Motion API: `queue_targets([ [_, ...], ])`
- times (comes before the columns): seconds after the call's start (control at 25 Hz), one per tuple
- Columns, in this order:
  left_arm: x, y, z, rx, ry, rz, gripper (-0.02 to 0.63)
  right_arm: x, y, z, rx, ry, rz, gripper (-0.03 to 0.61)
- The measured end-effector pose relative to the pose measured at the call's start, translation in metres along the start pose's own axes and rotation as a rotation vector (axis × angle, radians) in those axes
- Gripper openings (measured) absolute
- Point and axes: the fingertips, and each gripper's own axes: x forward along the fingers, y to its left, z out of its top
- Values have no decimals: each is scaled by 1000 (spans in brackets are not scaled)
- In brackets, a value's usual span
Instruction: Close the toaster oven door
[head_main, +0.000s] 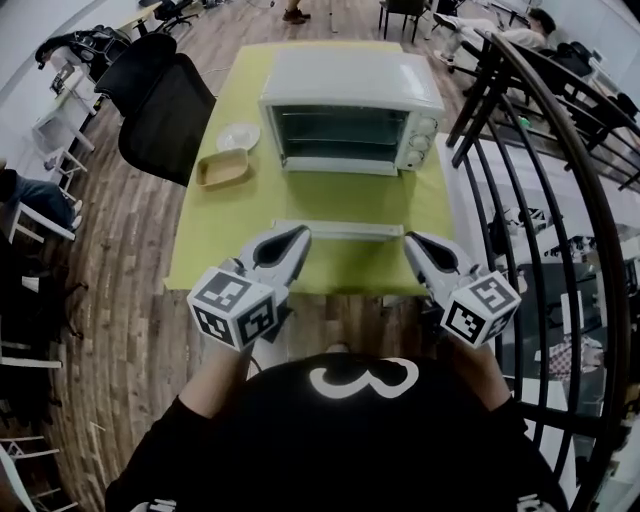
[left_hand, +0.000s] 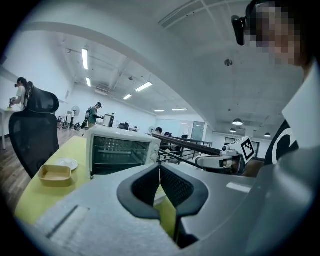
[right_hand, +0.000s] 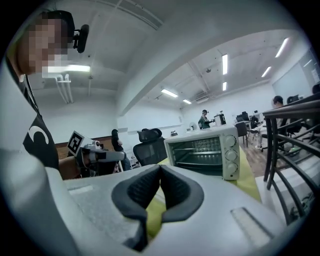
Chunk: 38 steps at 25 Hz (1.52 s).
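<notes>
While the person stands at the near edge of the table (head_main: 215, 235), the left gripper (head_main: 298, 234) and right gripper (head_main: 411, 239) are both clenched on nothing, their tips close to either end of the door's (head_main: 340, 230) front rim. The door is open, folded down level in front of the oven (head_main: 350, 80), which stands mid-table. Left of the oven sit a tan dish (head_main: 222, 168) and, just beyond it, a white plate (head_main: 238, 136), with a black chair (head_main: 165, 105) beside the table.

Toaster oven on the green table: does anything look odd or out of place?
The door of the toaster oven lies folded down flat, leaving the inside exposed. Nothing looks spilled or broken; the plate and tray beside it sit tidy.
</notes>
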Motion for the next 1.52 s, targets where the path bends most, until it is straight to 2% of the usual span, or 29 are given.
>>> queue_targets([
  [0.16,17,37,-12,1,33,24,14,18,-27,-16,20,37,-42,3],
  [0.52,21,88,-77,-37,145,91,15,22,-75,-82,84,129,-171,3],
  [0.8,17,125,-125,-42,249,165,17,35,-103,-128,90,224,-211,3],
  [0.88,19,133,-135,-39,268,175,18,41,-107,-136,96,242,-200,77],
  [1.12,31,150,-174,-41,350,179,20,54,-121,-169,93,328,-218,84],
  [1.2,36,156,-184,-49,373,184,35,59,-125,-178,101,352,-214,89],
  [1.32,44,162,-199,-65,415,187,99,69,-128,-190,102,394,-199,100],
  [1.52,59,173,-217,-81,459,200,135,80,-138,-206,110,451,-222,114],
])
